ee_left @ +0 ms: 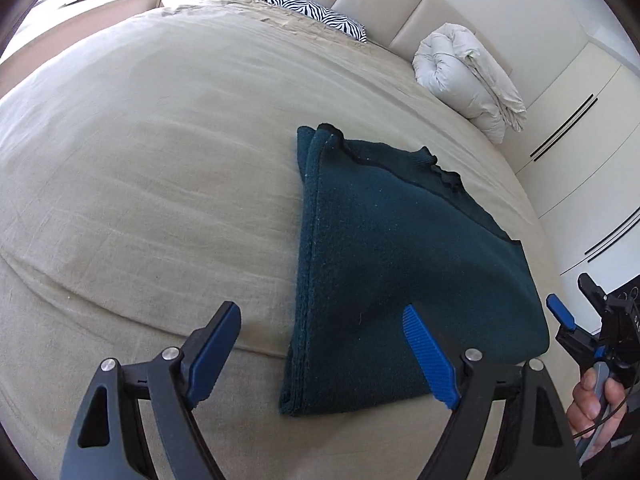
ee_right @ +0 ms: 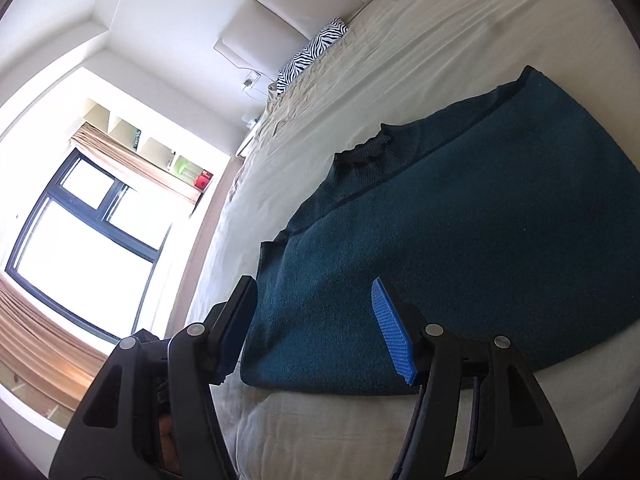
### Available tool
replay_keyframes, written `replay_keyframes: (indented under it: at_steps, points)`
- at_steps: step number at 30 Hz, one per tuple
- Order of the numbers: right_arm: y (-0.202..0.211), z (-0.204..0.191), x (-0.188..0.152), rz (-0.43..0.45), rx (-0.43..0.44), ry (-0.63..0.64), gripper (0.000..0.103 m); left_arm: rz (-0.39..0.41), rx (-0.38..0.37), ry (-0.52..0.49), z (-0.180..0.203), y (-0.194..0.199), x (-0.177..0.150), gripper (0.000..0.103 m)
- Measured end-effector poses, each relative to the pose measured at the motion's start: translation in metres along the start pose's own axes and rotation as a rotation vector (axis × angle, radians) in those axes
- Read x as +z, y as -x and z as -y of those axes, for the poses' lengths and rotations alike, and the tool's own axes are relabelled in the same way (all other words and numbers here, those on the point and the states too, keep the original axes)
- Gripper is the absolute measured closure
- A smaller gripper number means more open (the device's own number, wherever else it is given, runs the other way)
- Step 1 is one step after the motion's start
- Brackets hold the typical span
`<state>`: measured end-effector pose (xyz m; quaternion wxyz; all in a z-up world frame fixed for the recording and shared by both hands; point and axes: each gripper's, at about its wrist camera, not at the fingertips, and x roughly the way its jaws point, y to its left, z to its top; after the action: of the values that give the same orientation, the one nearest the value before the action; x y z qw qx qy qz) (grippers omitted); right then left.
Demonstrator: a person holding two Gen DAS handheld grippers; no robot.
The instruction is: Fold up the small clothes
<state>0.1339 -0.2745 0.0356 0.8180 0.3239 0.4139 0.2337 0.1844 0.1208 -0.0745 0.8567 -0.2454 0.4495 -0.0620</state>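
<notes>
A dark teal knitted garment (ee_left: 400,260) lies folded flat on the beige bed sheet (ee_left: 160,200). It also shows in the right wrist view (ee_right: 460,240), collar to the far side. My left gripper (ee_left: 320,356) is open and empty, jaws wide apart above the garment's near left corner. My right gripper (ee_right: 316,328) is open and empty, over the garment's near edge. The right gripper also shows at the right edge of the left wrist view (ee_left: 576,308), held in a hand beside the garment.
A zebra-print pillow (ee_left: 316,14) and a rolled white duvet (ee_left: 468,80) lie at the padded headboard (ee_left: 400,0). White wardrobe doors (ee_left: 580,128) stand to the right. A window (ee_right: 88,240) is past the bed's far side.
</notes>
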Motion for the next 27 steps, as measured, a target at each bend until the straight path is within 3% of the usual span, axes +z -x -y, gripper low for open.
replay_keyframes:
  at_steps: [8, 16, 21, 27]
  points:
    - [-0.052, 0.003, 0.008, -0.095, 0.069, -0.007, 0.044, -0.085, -0.170, 0.136, -0.020, -0.024, 0.028, 0.019]
    - [-0.094, 0.010, 0.016, -0.164, 0.131, -0.056, 0.044, -0.178, -0.271, 0.211, -0.026, -0.038, 0.037, 0.020]
    - [-0.118, 0.011, 0.016, -0.212, 0.162, -0.088, 0.044, -0.275, -0.366, 0.327, -0.034, -0.052, 0.038, 0.029]
    - [-0.141, 0.004, 0.017, -0.257, 0.188, -0.091, 0.044, -0.294, -0.374, 0.359, -0.036, -0.058, 0.038, 0.037]
